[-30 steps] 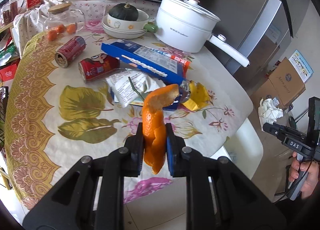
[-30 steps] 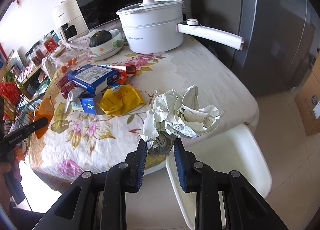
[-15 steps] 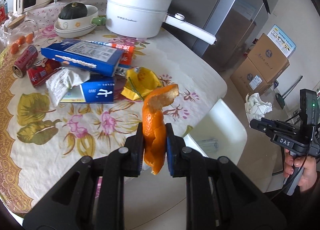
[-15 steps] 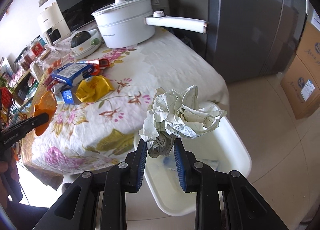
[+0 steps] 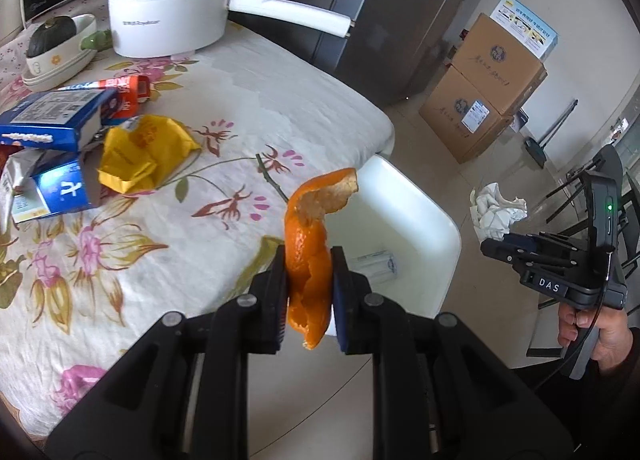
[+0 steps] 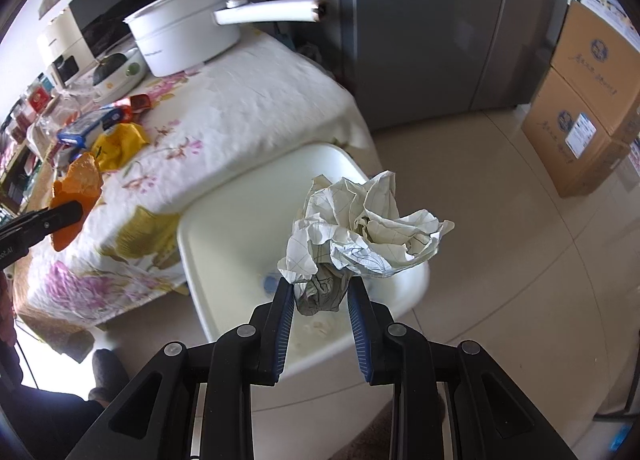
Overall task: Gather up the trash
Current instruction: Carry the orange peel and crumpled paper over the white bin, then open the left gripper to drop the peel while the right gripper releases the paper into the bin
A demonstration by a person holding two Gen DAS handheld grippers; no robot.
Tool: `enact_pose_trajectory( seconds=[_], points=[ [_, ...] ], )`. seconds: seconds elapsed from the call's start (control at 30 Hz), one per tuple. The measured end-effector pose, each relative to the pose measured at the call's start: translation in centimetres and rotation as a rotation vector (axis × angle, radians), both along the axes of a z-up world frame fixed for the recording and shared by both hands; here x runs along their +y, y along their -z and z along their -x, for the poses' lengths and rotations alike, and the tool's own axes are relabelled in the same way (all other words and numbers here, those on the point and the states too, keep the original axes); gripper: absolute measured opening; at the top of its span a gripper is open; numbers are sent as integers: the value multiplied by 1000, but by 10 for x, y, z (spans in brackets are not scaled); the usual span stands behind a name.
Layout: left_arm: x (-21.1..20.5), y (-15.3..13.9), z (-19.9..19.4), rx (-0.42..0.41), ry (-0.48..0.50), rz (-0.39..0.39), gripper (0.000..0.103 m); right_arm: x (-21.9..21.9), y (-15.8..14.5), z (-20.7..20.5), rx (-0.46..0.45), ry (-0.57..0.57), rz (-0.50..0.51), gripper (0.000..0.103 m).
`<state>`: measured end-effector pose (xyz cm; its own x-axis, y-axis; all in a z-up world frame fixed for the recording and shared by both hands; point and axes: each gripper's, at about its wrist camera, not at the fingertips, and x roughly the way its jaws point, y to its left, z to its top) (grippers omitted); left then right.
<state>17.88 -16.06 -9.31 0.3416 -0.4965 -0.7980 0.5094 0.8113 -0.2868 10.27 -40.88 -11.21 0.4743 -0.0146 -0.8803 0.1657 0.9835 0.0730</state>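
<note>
Gripping a curled strip of orange peel (image 5: 310, 256) between the blue-padded fingers (image 5: 339, 292) of our left gripper (image 5: 309, 294), we hold it upright at the edge of the desk (image 5: 248, 100), just above the near rim of the white plastic trash bin (image 5: 404, 216); the peel's upper end curls over toward the bin. Our right gripper (image 6: 322, 312) has its fingers (image 6: 285, 312) clenched on the lower, grey-shadowed part of a crumpled ball of white lined paper (image 6: 360, 228), which hangs over the bin's open mouth (image 6: 240, 220); the bin stands on the tiled floor, touching the hanging flowered tablecloth; inside it lie a small white wrapper (image 5: 374, 264) and a few scraps. On the desk we see a crumpled yellow plastic wrapper (image 5: 140, 152), a long blue cardboard box (image 5: 52, 124), a smaller blue carton (image 5: 60, 192), a white lidded pot with a long handle (image 5: 172, 4), and a dark green squash in a white bowl (image 5: 50, 34); two stacked brown cardboard boxes (image 5: 484, 88) sit on the floor beyond the bin.
</note>
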Motion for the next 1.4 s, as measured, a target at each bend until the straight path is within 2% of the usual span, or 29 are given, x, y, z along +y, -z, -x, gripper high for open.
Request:
enact_pose_trajectory(
  seconds=[0.33, 0.57, 0.6, 0.63, 0.67, 0.73, 0.93, 1.3, 1.4],
  points=[
    [-62, 27, 8, 30, 77, -27, 21, -24, 8, 9, 23, 27, -5, 28],
    [-75, 32, 7, 15, 86, -45, 24, -23, 10, 5, 32, 14, 3, 29],
    [-75, 32, 7, 12, 82, -48, 27, -23, 10, 5, 32, 14, 4, 29],
    [-75, 32, 6, 10, 75, -55, 38, -23, 10, 5, 32, 15, 5, 29],
    [-74, 31, 5, 4, 60, -69, 57, -23, 10, 5, 32, 15, 5, 29],
    [-70, 29, 4, -7, 25, -89, 73, -22, 10, 3, 33, 15, 6, 29],
    [-58, 25, 1, -17, -9, -121, 81, -16, 12, -2, 41, 6, 10, 29],
    [-28, 18, 1, -49, -36, -180, 83, 6, 13, -24, 56, -23, 35, 30],
    [-18, 17, 0, -51, -47, -188, 84, 10, 15, -30, 60, -17, 48, 37]
  ],
)
